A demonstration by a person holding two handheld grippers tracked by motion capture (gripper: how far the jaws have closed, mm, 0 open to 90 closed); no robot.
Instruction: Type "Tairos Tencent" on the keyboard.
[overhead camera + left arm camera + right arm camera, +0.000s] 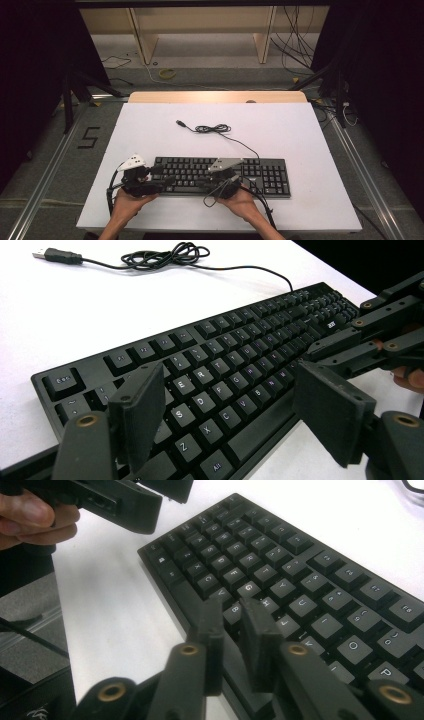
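Observation:
A black keyboard (270, 175) lies near the front of the white table (300, 210). Its cable (215, 129) is coiled behind it and ends in a loose USB plug (180, 122). My left gripper (164, 180) is at the keyboard's left end and points right. In the left gripper view its jaws (235, 415) stand wide open over the letter keys (210, 390), with nothing held. My right gripper (207, 183) is over the middle keys and points left. In its own view the jaws (234, 630) are almost together, a narrow gap showing keys beneath, gripping nothing.
The right gripper (325, 352) reaches in from the right of the left gripper view. The left gripper (125, 500) and a hand (30, 520) sit at the top left of the right gripper view. Beyond the table are shelving legs (145, 40) and floor cables (295, 45).

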